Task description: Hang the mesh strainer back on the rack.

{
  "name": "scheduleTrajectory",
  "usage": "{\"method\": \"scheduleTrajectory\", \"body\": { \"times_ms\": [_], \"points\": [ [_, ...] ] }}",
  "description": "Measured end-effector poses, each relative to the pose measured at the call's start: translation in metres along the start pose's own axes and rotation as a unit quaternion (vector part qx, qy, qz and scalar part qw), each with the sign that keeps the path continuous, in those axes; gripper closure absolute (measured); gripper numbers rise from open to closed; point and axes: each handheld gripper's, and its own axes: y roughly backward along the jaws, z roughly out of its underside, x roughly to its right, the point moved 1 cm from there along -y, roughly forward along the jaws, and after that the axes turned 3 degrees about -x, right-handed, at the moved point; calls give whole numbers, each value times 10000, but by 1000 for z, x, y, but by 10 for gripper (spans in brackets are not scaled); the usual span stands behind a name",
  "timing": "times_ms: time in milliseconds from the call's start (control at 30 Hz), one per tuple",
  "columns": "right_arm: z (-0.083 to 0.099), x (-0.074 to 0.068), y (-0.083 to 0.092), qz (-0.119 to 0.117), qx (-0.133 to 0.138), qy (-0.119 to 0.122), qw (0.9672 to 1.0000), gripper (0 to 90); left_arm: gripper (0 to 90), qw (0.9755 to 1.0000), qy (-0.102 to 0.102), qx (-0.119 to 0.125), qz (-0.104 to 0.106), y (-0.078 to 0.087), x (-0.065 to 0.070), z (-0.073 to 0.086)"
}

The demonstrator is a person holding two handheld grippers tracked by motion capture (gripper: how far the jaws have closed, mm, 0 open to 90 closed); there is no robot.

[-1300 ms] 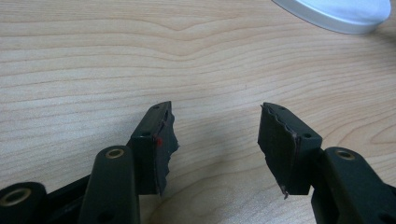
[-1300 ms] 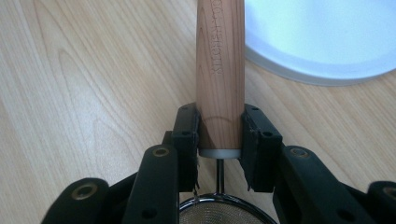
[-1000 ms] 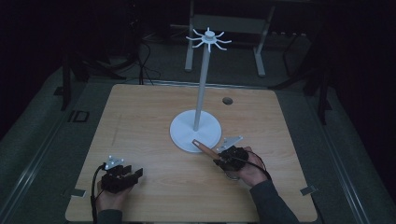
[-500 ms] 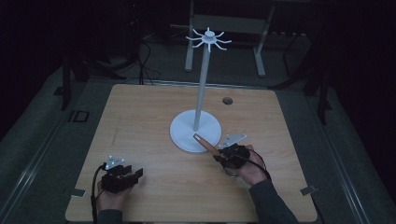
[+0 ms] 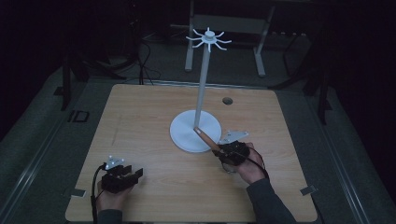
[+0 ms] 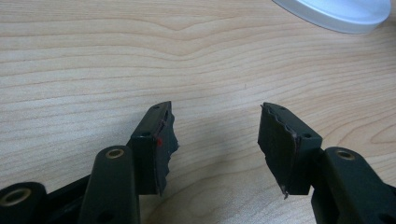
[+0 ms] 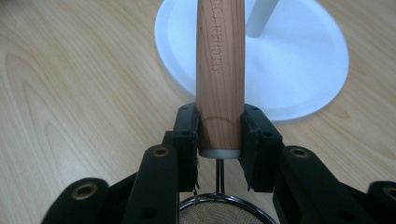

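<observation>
A small strainer with a wooden handle (image 7: 221,60) and a metal mesh bowl (image 7: 219,215) is held by my right gripper (image 7: 220,135), which is shut on the handle near its metal end. In the high view the handle (image 5: 205,138) points from the right gripper (image 5: 219,151) toward the foot of the pole (image 5: 201,88) of a white hook stand. Its round base (image 5: 184,133) lies under the handle, and a ring of hooks (image 5: 208,38) crowns it. My left gripper (image 5: 135,175) rests at the near left of the table, open, with bare wood between its fingers (image 6: 154,140).
The wooden table (image 5: 140,121) has a small round hole (image 5: 227,100) behind the stand. An edge of the stand's white base (image 6: 336,14) is at the far right in the left gripper view. Dark floor, cables and a metal frame (image 5: 261,51) lie beyond the far edge.
The tip of the wooden handle has swung a little farther toward the foot of the stand's pole. The left gripper has not moved.
</observation>
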Motion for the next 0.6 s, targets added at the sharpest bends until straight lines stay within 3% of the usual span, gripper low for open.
{"method": "scheduleTrajectory", "body": {
  "times_ms": [600],
  "points": [
    [-10,5,10,221,506,-315,9980,697,454,10000,-4,9,3,0,0,0]
  ]
}}
